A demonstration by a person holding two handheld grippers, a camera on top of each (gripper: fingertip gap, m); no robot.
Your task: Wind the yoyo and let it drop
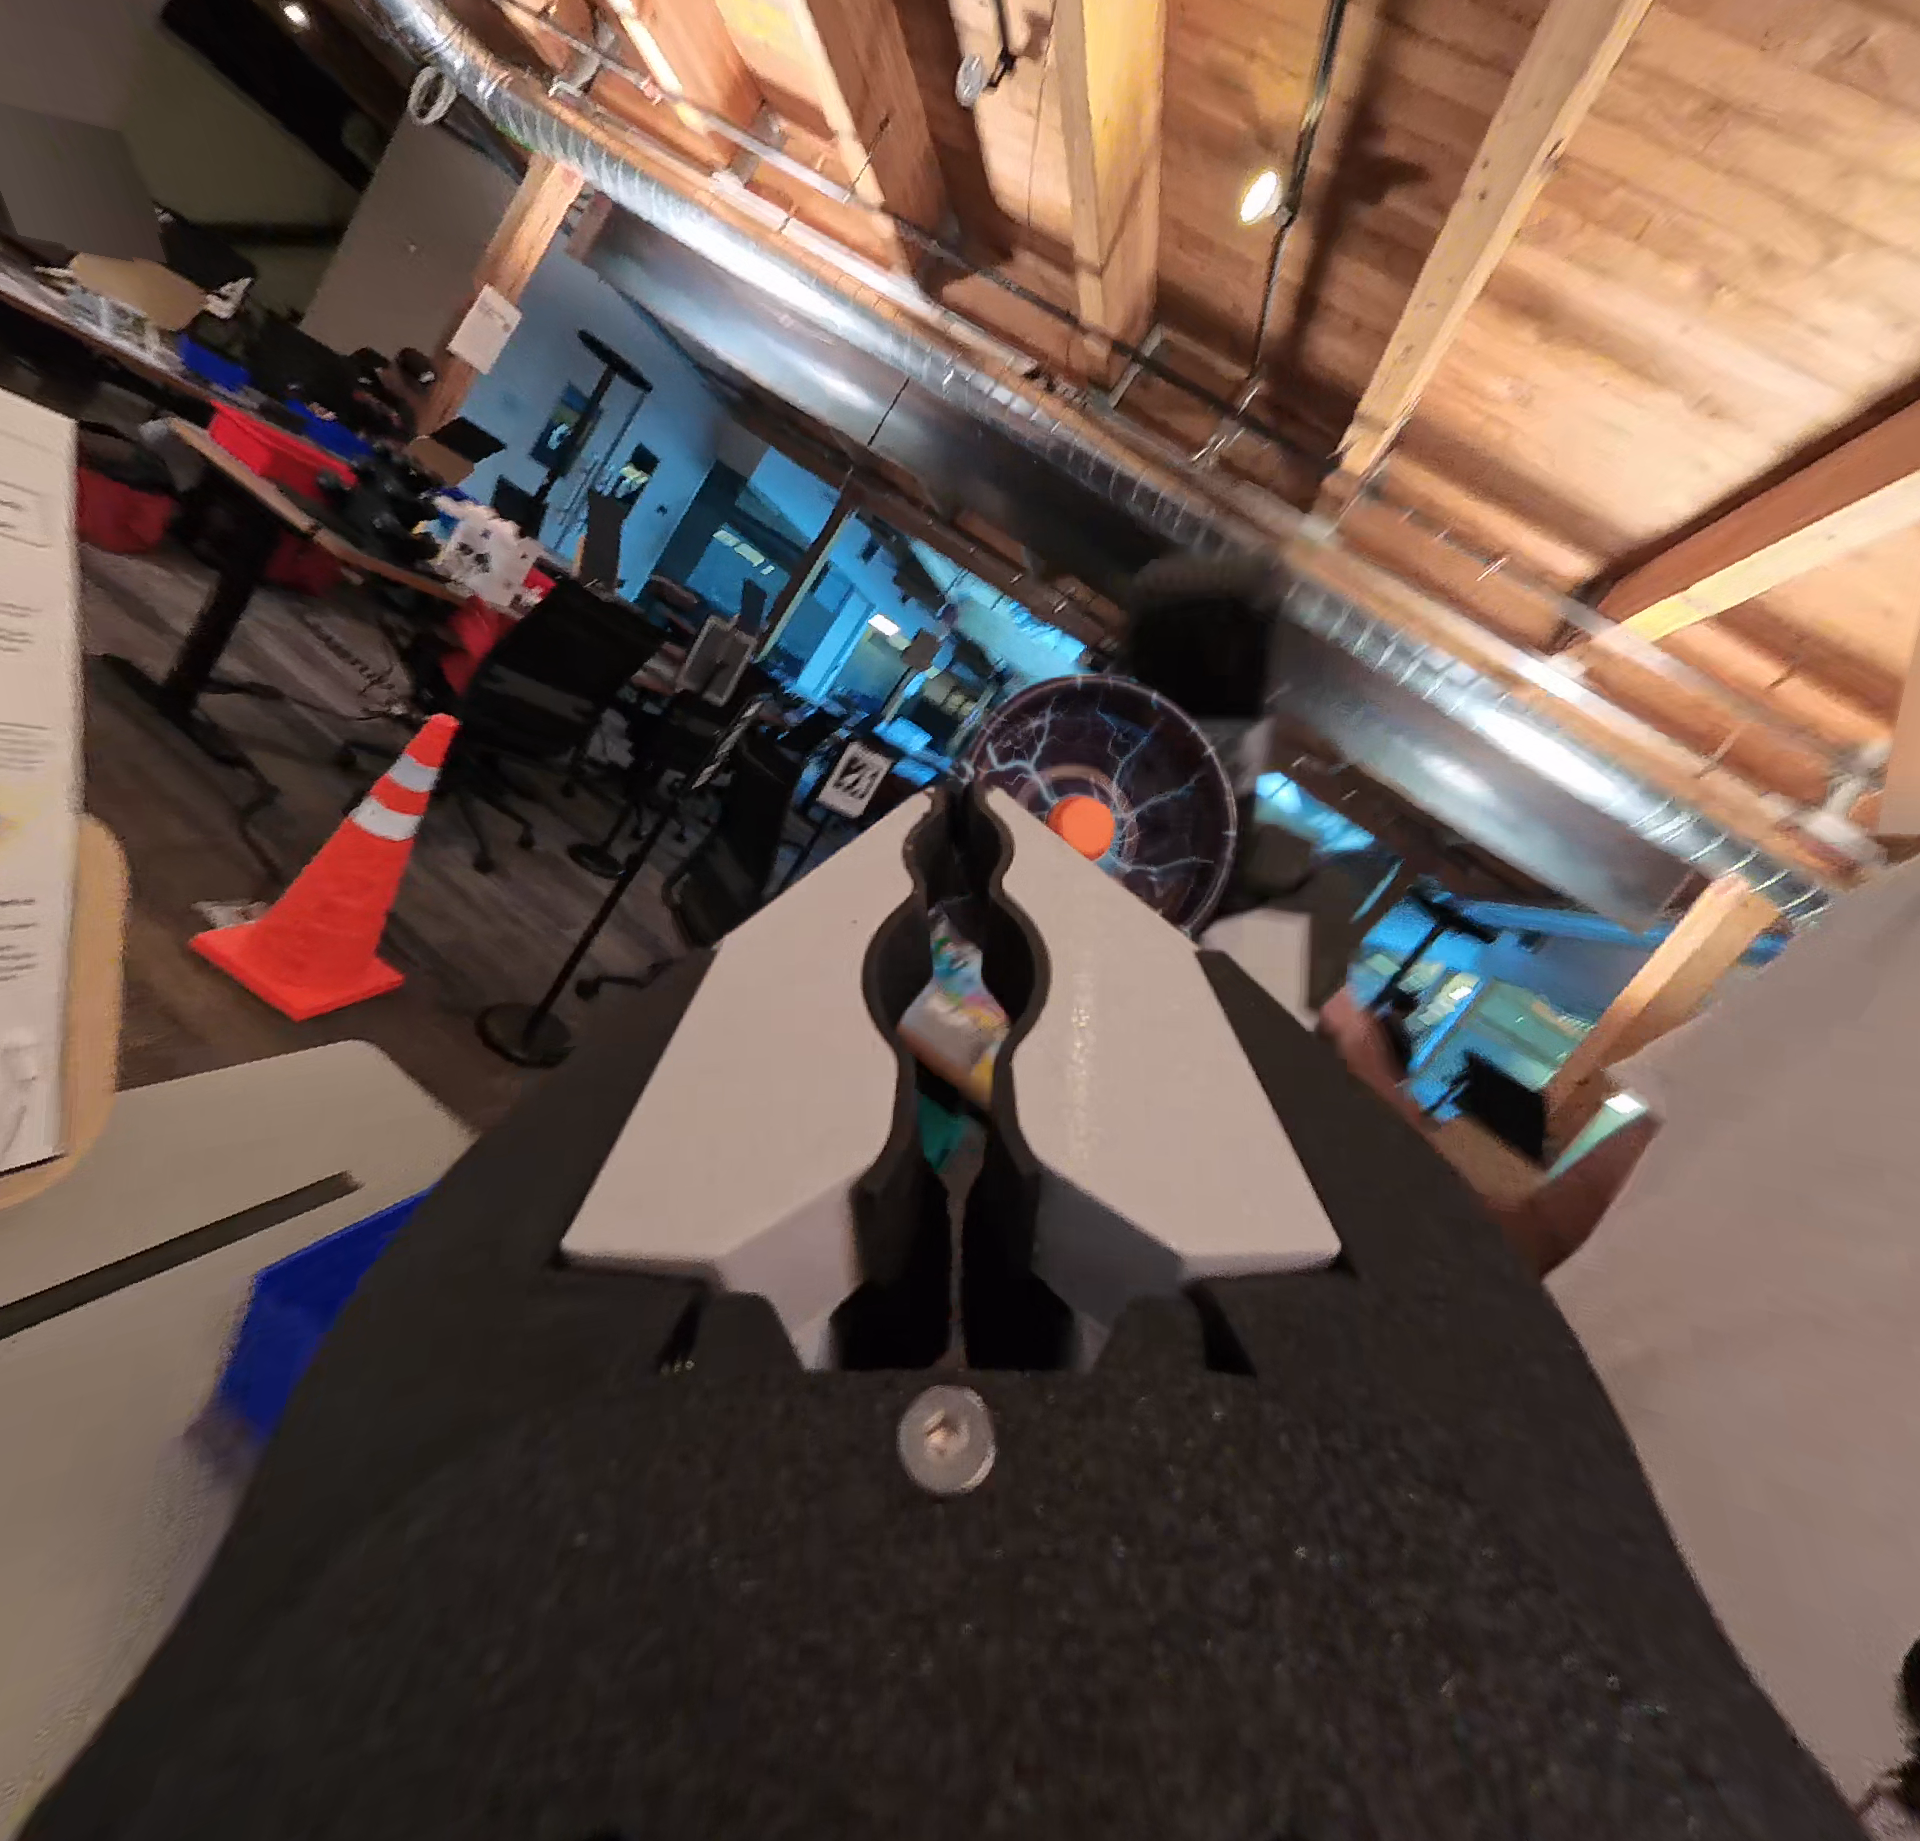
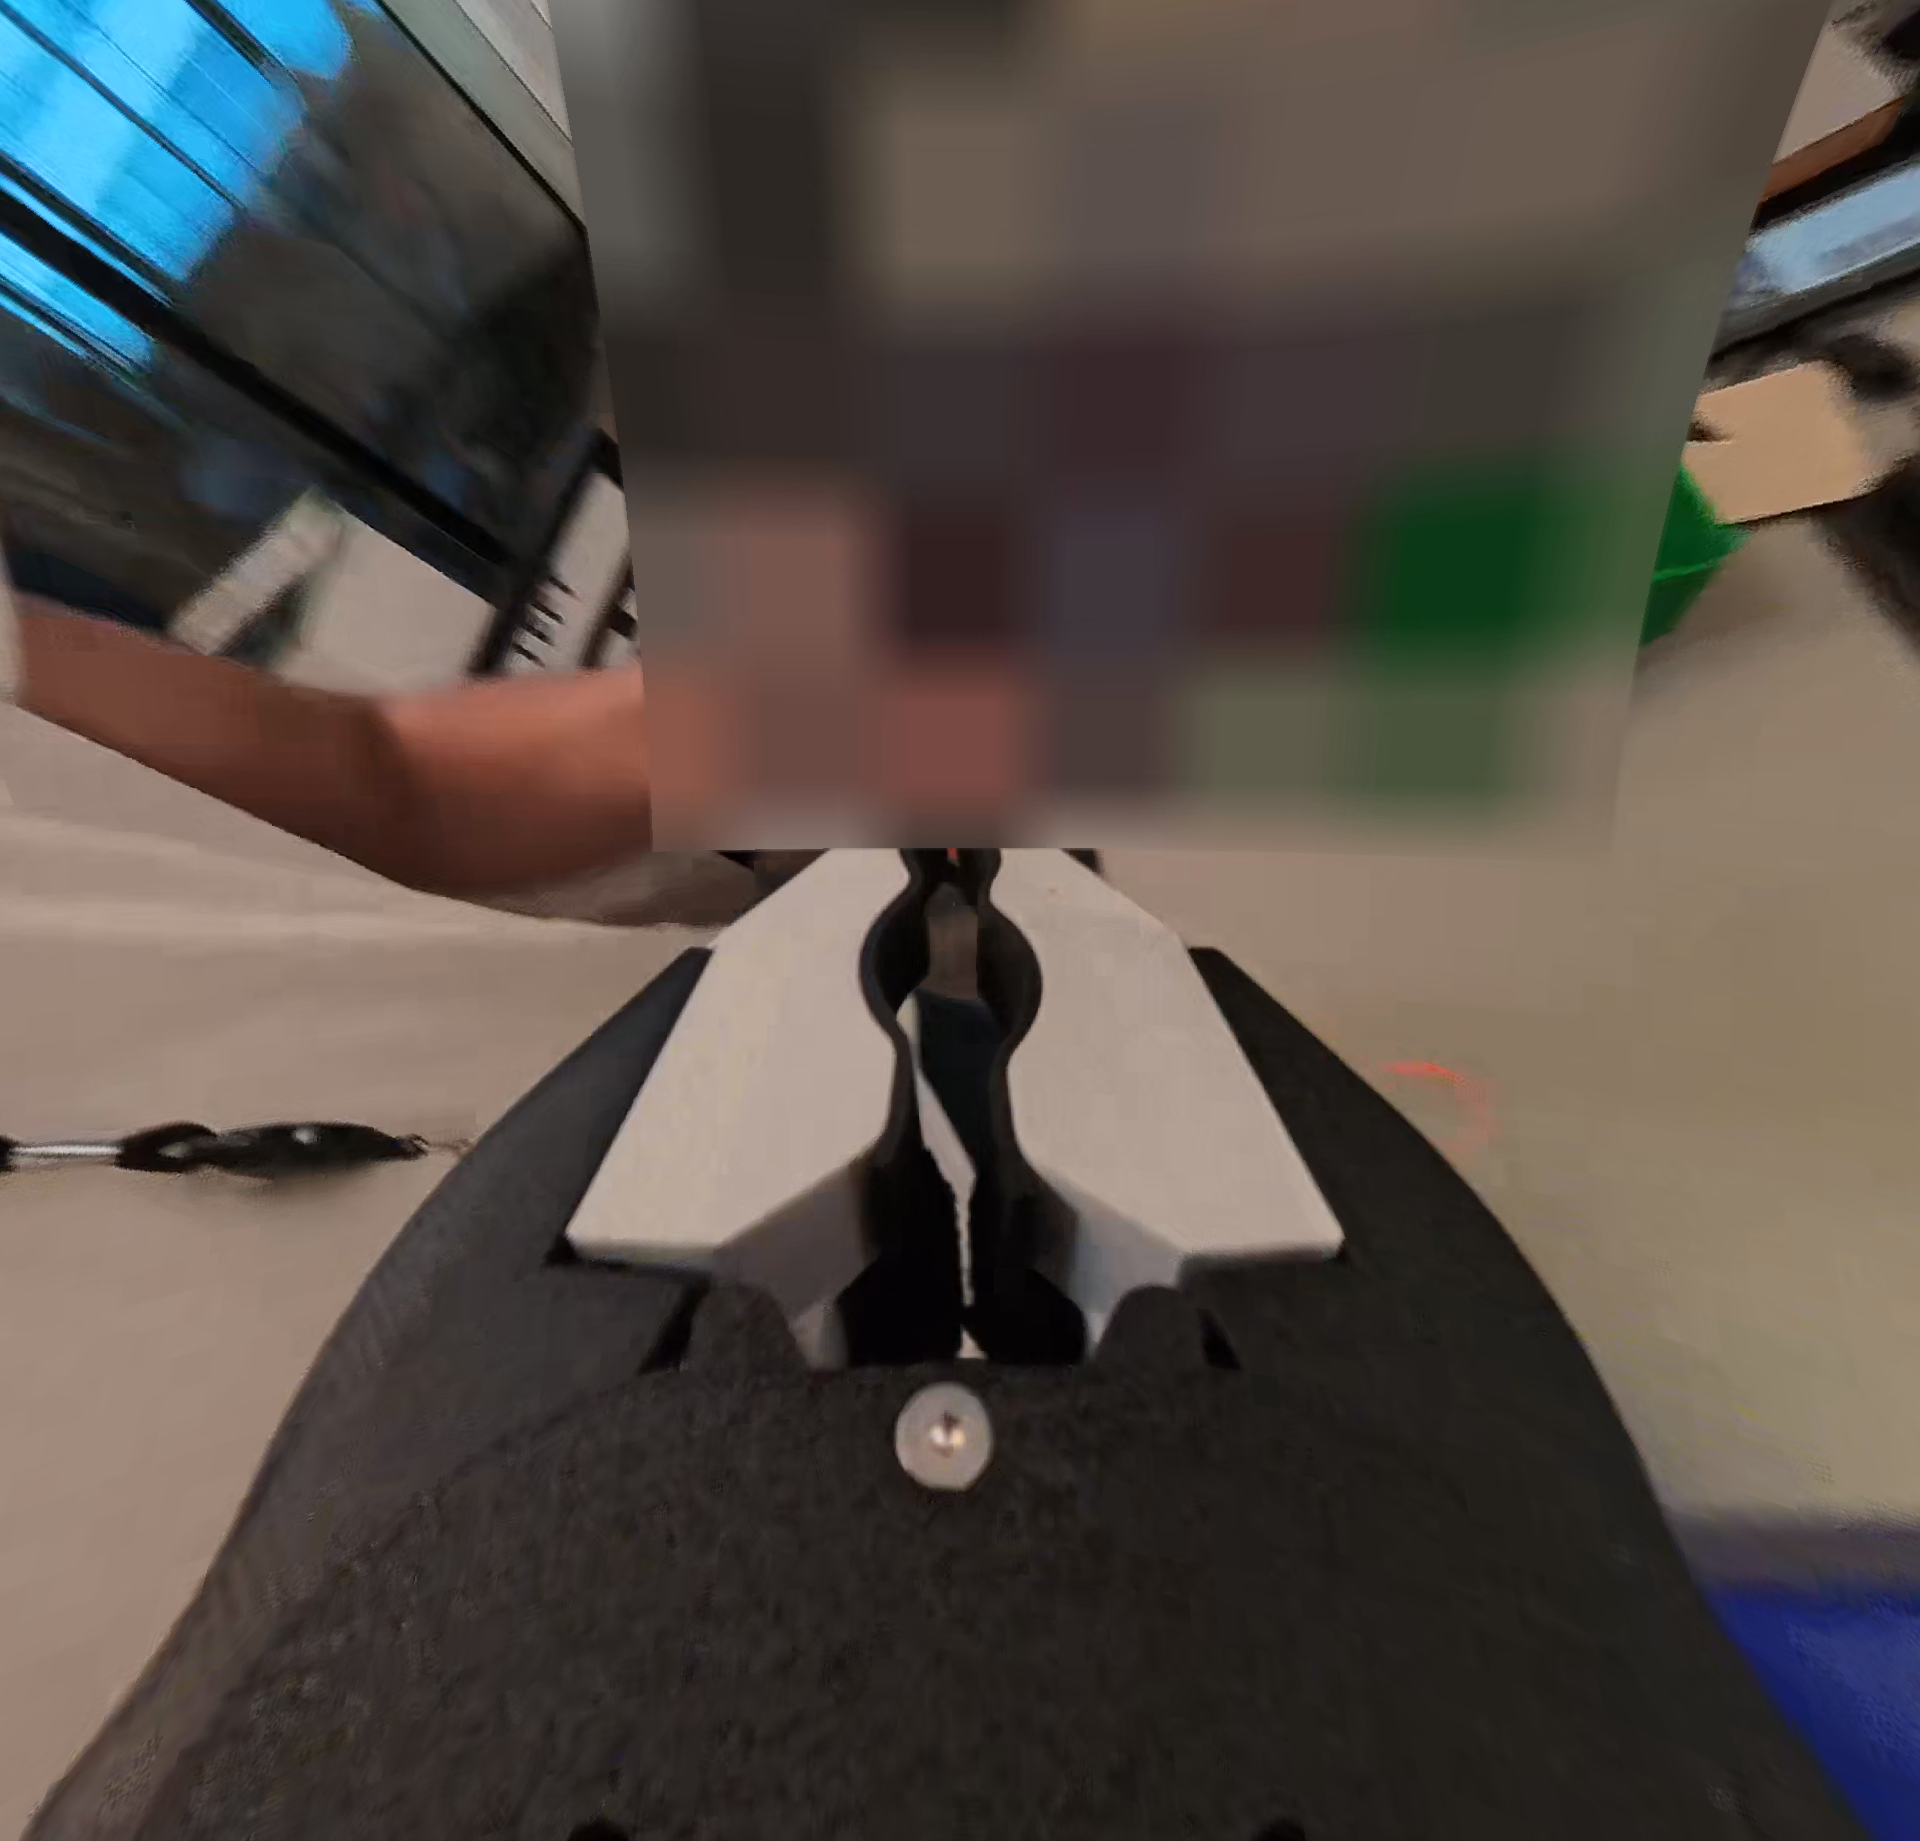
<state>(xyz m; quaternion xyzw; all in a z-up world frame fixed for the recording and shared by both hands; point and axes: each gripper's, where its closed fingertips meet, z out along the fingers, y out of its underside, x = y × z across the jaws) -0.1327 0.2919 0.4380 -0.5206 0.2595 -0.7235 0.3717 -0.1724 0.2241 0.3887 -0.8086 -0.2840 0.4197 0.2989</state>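
Note:
In the left wrist view my left gripper (image 1: pixel 958 812) is raised and tilted up toward the ceiling. It is shut, and its tips pinch the left rim of the yoyo (image 1: pixel 1132 763), a dark purple disc with a lightning pattern and an orange hub, seen face-on. My right gripper (image 2: pixel 951 861) is low over a white table (image 2: pixel 260 1324) and is shut. A bit of orange string (image 2: pixel 952 859) shows between its tips, and a blurred patch hides what lies beyond them. A faint loop of orange string (image 2: pixel 1449 1090) lies on the table to its right.
A person's forearm (image 2: pixel 312 752) reaches across the table ahead of my right gripper. A black cord (image 2: pixel 239 1147), a green container (image 2: pixel 1688 565) and cardboard (image 2: pixel 1777 451) are on that table. An orange cone (image 1: pixel 332 887), chairs, desks and a blue bin (image 1: pixel 301 1344) are off to the left. The grippers' ends are close to 9 cm from one another.

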